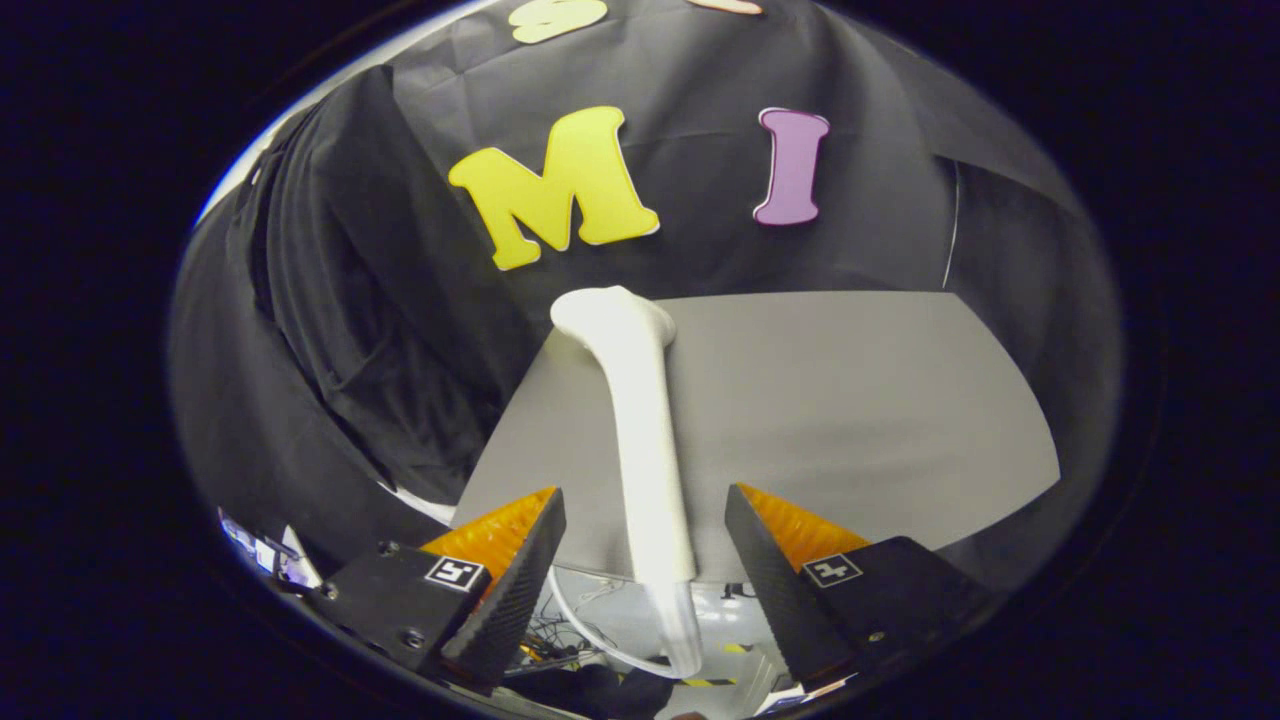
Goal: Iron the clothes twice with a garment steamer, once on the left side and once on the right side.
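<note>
Gripper view: the garment steamer [645,430] is being lined up between the fingers of the gripper [645,545], which are being held wide apart with a clear gap on each side, nothing gripped. The steamer is lying lengthwise on the grey table [850,410], handle overhanging the near edge, apparently so it can be clamped easily. The dark clothes [330,330] are hanging beyond, to the left.

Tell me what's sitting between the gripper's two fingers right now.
In the gripper view, the white garment steamer's handle runs between the open gripper's fingers, with gaps on both sides. It lies on the grey table, head pointing away.
</note>
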`<state>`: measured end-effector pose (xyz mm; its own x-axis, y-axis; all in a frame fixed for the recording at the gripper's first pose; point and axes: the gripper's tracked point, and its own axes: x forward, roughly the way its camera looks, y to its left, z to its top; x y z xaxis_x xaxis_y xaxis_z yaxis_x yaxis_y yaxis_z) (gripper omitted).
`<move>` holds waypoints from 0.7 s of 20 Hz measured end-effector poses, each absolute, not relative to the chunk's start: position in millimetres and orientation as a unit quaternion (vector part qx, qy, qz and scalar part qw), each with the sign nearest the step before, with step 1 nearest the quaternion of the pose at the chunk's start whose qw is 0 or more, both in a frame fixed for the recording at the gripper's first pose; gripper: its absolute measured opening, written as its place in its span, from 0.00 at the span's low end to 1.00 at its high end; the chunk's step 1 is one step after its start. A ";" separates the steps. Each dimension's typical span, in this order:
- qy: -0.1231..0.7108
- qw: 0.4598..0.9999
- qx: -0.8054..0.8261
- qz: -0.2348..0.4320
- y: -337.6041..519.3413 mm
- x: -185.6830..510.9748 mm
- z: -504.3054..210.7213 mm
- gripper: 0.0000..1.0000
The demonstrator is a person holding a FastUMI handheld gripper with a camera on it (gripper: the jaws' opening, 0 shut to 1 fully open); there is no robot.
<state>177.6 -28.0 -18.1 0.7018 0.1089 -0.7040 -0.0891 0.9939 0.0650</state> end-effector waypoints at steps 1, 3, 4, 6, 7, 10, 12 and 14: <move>0.391 0.919 0.010 0.057 -30.1 184.2 -18.7 1.00; 0.418 0.907 0.003 0.060 -31.9 196.1 -26.3 1.00; 0.446 0.893 0.004 0.059 -34.2 198.4 -35.3 1.00; 0.475 0.878 0.009 0.055 -38.1 211.3 -45.4 1.00; 0.483 0.874 0.004 0.055 -41.3 213.8 -45.0 0.99; 0.498 0.865 -0.028 0.061 -39.8 228.4 -44.4 0.99; 0.528 0.846 -0.046 0.051 -41.7 224.0 -51.0 0.97; 0.547 0.834 -0.056 0.038 -43.9 221.4 -48.2 0.92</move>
